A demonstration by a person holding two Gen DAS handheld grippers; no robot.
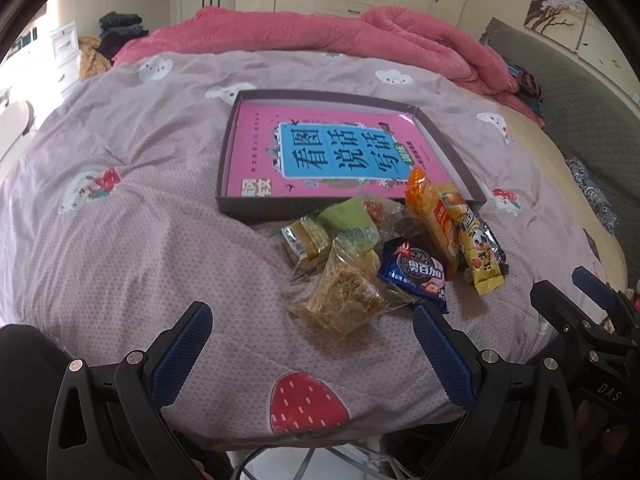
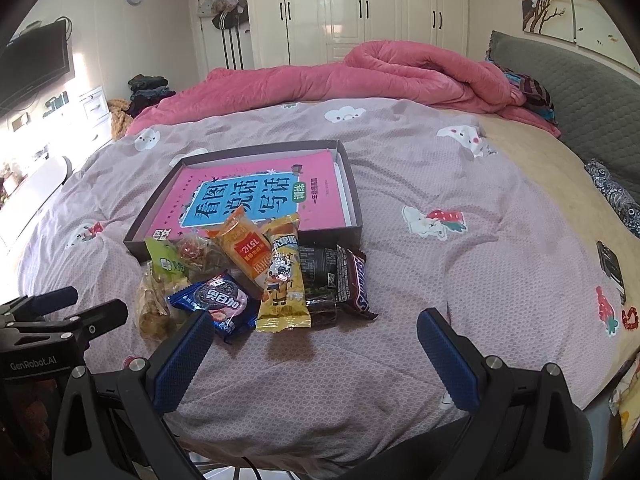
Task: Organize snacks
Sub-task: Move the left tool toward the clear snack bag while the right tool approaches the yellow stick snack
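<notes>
Start of the task, judging by the layout: nothing is gripped and no snack is seen inside the box.

Left gripper [image 1: 314, 344]: jaws spread wide, empty, held low over the near part of the bedspread [image 1: 120, 240]. Right gripper [image 2: 316, 354]: jaws likewise wide and empty, held just to the right of the left one.

The snack pile is heaped on the bedspread against the near wall of the shallow dark box [image 1: 224, 168]. A pink book [image 1: 320, 148] is laid flat in the box and covers most of its floor.

Pile contents, near to far:
- clear pack of yellowish snack [image 1: 348, 300], nearest the left gripper, just ahead of its open jaws
- blue cookie pack [image 1: 416, 274], just right of it, overlapping
- yellow cartoon-print bar [image 2: 282, 284] and orange bar [image 2: 244, 250], the orange one leaning on the box wall
- dark chocolate bar [image 2: 354, 280] at the right edge of the pile, seen only in the right wrist view
- green packs [image 1: 352, 224] at the far left of the pile

Likely next move: one outer pack is to be picked singly, either the clear pack by the left gripper or the chocolate bar by the right. Jaws must be lowered around a single wrapper; the packs overlap, so neighbours may be dragged along. The soft bedspread will give under pressure.
</notes>
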